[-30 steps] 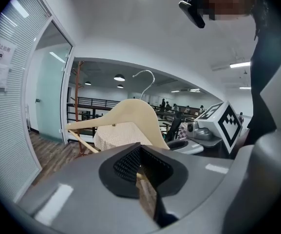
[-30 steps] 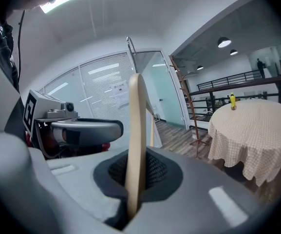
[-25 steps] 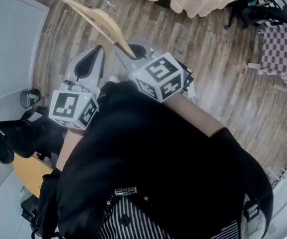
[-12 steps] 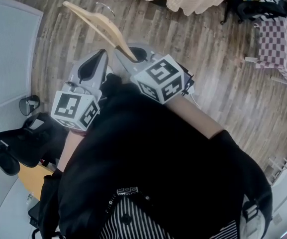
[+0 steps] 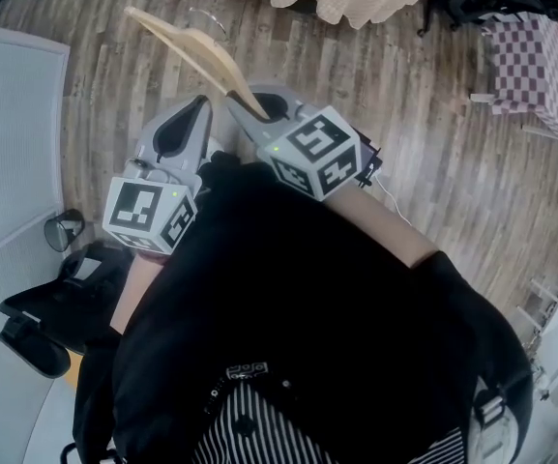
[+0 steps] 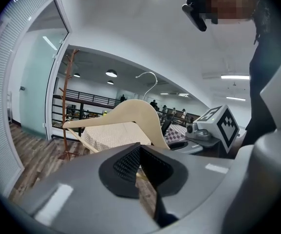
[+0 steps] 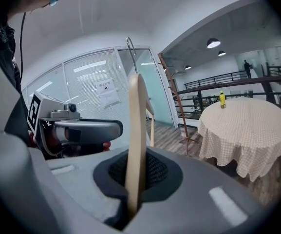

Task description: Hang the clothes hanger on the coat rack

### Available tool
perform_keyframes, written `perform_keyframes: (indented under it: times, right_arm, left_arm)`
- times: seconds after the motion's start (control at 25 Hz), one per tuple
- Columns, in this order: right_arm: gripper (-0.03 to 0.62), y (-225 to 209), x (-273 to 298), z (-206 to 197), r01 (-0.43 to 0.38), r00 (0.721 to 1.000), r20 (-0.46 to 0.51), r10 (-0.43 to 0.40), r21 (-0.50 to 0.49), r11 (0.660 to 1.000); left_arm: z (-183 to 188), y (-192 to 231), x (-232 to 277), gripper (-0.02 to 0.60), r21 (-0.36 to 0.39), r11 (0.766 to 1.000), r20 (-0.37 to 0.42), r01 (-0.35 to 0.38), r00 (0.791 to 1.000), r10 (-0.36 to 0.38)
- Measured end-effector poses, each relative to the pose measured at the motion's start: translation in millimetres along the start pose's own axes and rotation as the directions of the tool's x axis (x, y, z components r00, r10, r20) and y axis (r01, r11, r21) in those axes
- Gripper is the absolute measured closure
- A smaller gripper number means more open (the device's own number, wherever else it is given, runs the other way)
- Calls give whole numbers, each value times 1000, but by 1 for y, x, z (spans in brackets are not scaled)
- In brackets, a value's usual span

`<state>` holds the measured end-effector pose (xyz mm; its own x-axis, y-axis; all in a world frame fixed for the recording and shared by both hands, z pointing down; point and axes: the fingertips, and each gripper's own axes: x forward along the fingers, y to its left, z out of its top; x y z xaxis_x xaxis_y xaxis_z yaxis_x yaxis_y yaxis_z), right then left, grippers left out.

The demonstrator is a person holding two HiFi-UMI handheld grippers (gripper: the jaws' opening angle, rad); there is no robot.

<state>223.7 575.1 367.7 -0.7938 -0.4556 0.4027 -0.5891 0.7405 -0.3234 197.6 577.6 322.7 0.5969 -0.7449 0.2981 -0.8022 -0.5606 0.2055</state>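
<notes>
Right tongs (image 7: 129,204) on clothes hanger (image 7: 135,130), table (image 7: 247,130) beyond

Pale cream hanger (image 5: 199,52); reddish-brown rack (image 6: 65,116). Beige fine-checked tablecloth (image 7: 245,126); yellow bottle (image 7: 222,99). Grey-brown planked floor (image 5: 433,143). Purple-and-white checked cloth (image 5: 535,66) at the edge.

Bright even light, fisheye-warped edges

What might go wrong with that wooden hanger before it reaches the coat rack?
The right hand-held gripper pinches the wooden hanger only at one arm's end, so it might twist or slip out. The coat rack stands some way off, near a round table, so the long hanger could knock something.
</notes>
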Motion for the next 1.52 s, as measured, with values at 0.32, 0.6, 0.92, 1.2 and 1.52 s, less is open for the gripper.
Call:
perform_keyframes:
  times: [0.32, 0.6, 0.92, 1.2, 1.52]
  right_arm:
    - [594, -2, 72, 31, 27, 999, -19, -27, -7, 1000]
    - [592, -5, 135, 68, 75, 997, -11, -75, -16, 997]
    - [593, 12, 187, 78, 90, 995, -30, -91, -26, 996]
    - [594, 33, 222, 86, 76, 996, -47, -79, -68, 995]
    - [594, 45, 260, 92, -1, 997, -74, -4, -76, 997]
  left_arm:
    - [18, 74, 12, 581, -23, 998, 23, 59, 998, -59]
    - [40, 150, 19, 581, -39, 996, 44, 80, 996, -78]
    - [41, 192, 4, 581, -49, 987, 68, 152, 987, -149]
    - [33, 243, -22, 581, -103, 991, 87, 83, 993, -74]
    - [35, 271, -34, 581, -120, 992, 90, 37, 996, -26]
